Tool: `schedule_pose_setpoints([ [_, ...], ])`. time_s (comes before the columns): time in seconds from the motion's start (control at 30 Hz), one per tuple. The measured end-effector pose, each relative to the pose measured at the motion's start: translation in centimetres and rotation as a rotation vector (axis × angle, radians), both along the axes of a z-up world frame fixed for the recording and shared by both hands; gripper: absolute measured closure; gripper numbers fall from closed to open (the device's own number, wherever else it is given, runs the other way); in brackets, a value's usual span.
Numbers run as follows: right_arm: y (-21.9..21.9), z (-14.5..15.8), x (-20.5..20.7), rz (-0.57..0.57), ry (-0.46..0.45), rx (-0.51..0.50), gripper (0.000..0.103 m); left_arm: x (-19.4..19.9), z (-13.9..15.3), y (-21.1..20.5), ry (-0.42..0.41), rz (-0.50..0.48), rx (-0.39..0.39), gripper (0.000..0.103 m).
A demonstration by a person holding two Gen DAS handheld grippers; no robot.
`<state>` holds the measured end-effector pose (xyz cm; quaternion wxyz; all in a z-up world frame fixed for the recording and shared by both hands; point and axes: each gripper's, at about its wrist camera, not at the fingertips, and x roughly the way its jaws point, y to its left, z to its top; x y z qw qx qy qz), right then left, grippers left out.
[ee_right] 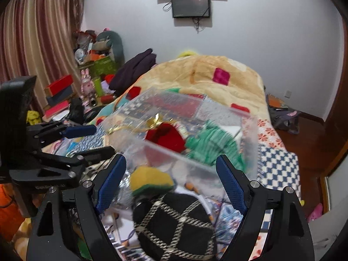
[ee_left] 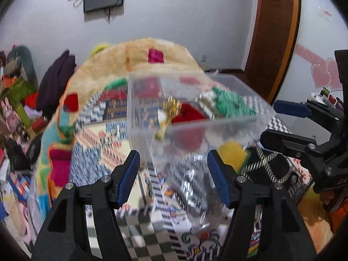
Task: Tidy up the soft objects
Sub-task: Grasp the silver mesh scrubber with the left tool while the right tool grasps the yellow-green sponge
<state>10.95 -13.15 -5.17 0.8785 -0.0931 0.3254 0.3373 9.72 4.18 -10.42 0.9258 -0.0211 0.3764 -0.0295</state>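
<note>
Item: clear plastic bin (ee_left: 195, 117), open-topped, standing on the patterned bedspread (ee_left: 102, 139) ahead of both tools. We read it as the collecting point, which explains why soft goods already sit inside and why both grippers face it.

Contents, as far as blur allows: a red plush piece (ee_right: 165, 137) with a gold ribbon (ee_right: 154, 119) on it, toward the bin's left; a green knitted piece (ee_right: 208, 145) toward its right.

Outside the bin, on the bedspread just before its near wall: a yellow-and-green soft item (ee_right: 150, 178), and nearer us a black cap with a silver lattice pattern (ee_right: 174, 224). We judge both not yet sorted.

Left gripper (ee_left: 173, 174): jaws spread wide, nothing between them, aimed at the bin's near corner.

Right gripper (ee_right: 170, 178): jaws spread wide, nothing held; the black cap and the yellow-and-green item lie in line with its gap, though we cannot tell how close.

Background: beige blanket (ee_right: 206, 76) heaped behind the bin.
</note>
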Motion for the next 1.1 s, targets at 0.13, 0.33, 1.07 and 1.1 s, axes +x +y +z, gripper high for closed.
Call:
schedule_pose_setpoints([
  [0.13, 1.3, -1.8, -0.1, 0.03, 0.037, -0.032, 0.02, 0.0, -1.9, 0.2, 0.047, -0.004, -0.023, 0.039],
  [0.33, 2.4, -3.9, 0.4, 0.055, 0.097, -0.062, 0.02, 0.2, -3.4, 0.2, 0.062, -0.023, -0.063, 0.039],
  [1.07, 1.3, -3.0, -0.2, 0.078, 0.105, 0.011, 0.069, -1.7, -1.9, -0.4, 0.007, -0.07, -0.108, 0.094],
  [1.1, 1.1, -2.7, -0.3, 0.079, 0.103, 0.023, 0.069, -2.0, -1.5, -0.5, -0.003, -0.07, -0.101, 0.094],
])
